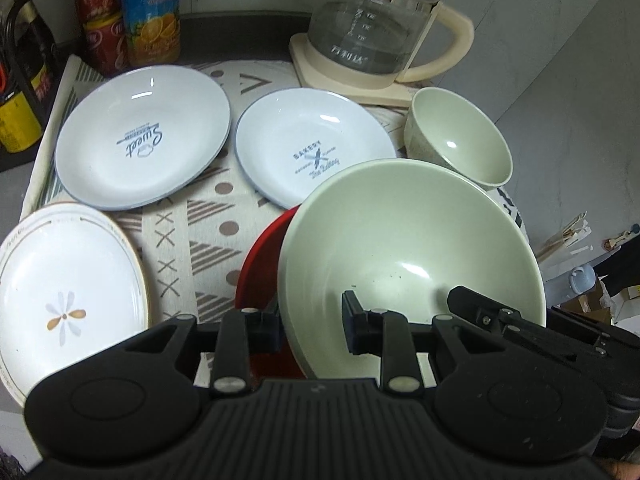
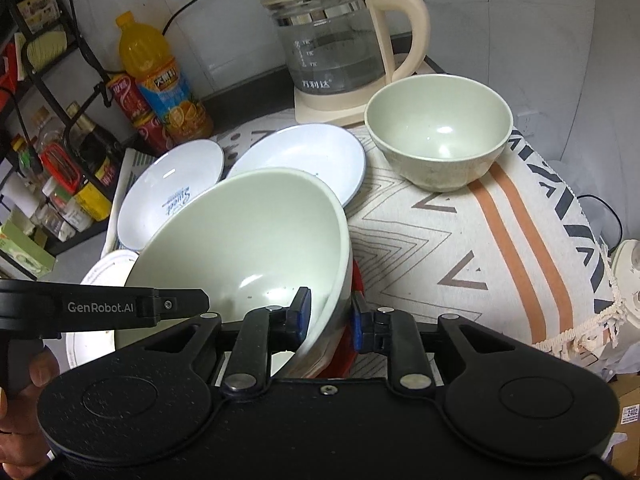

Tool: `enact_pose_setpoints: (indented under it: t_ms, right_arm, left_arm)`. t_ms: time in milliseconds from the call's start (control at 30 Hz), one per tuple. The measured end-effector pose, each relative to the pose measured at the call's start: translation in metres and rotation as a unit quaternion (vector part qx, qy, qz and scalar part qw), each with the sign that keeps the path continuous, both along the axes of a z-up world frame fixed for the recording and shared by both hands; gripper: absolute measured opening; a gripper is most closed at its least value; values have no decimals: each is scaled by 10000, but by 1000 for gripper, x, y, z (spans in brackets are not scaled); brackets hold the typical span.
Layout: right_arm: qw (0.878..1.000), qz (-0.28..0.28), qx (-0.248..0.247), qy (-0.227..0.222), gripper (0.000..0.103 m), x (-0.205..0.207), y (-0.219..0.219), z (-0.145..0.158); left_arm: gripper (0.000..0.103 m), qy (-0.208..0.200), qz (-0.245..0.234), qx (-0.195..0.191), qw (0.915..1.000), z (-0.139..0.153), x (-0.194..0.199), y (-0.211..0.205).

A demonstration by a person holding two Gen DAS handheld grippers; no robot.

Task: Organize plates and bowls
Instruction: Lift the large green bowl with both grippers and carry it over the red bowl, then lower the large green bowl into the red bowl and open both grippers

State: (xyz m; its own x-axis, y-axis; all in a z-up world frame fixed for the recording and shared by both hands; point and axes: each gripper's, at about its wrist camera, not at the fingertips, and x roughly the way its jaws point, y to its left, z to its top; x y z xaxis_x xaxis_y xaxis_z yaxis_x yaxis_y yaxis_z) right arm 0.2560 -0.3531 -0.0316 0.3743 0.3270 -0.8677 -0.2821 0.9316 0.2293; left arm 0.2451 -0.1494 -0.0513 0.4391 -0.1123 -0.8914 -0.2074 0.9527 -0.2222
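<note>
A large pale green bowl point(image 1: 400, 240) point(image 2: 240, 240) sits tilted over a red dish point(image 1: 260, 272) point(image 2: 340, 360). My left gripper point(image 1: 310, 320) is shut on its near rim, one finger outside and one inside. My right gripper point(image 2: 330, 316) straddles the rim further right; its inner pad is at the wall and its outer pad stands slightly off, so it is open. A small green bowl point(image 1: 460, 136) point(image 2: 440, 128) stands upright at the back right. Two blue-rimmed white plates point(image 1: 144, 140) point(image 1: 312, 148) lie behind. A white flower plate point(image 1: 68, 288) lies at the left.
Everything rests on a patterned cloth point(image 1: 200, 220) point(image 2: 460, 240). A glass kettle point(image 1: 380, 28) point(image 2: 332, 40) on its cream base stands at the back. An orange juice bottle point(image 1: 150, 12) and red cans point(image 1: 100, 20) stand back left beside a black rack point(image 2: 60, 120). The cloth's right edge drops off.
</note>
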Motion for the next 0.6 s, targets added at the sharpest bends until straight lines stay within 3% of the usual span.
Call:
enact_pose_setpoints:
  t_ms: [300,600]
  right_arm:
    - [9994,69,-318,-81,23,4,4,-5]
    - [9995,158,-235,-130,21,4,6,-5]
  left_arm:
    - [27,255,11,51,9997,-16,1,1]
    - [29,276,69,128,9995,-19,5,8]
